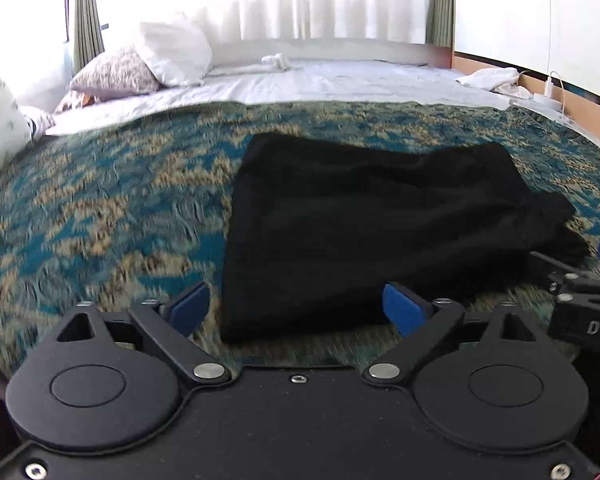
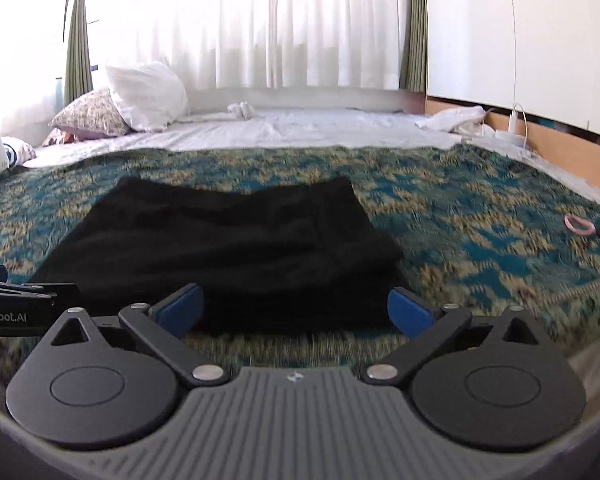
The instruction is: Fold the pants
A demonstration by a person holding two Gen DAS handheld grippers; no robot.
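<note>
Black pants (image 1: 372, 224) lie folded on the patterned bedspread (image 1: 100, 208). Left gripper (image 1: 296, 312) and right gripper (image 2: 296, 312) gape empty (fold apparently finished); next, probably tidy edges.

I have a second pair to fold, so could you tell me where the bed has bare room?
Free: the blanket left of the black pants, toward the pillows, and the white sheet behind. Right of the pants lies a pink ring.

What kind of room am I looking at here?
Most likely a bedroom: a bed with a white pillow and curtains behind, and black pants folded on a patterned bedspread.
</note>
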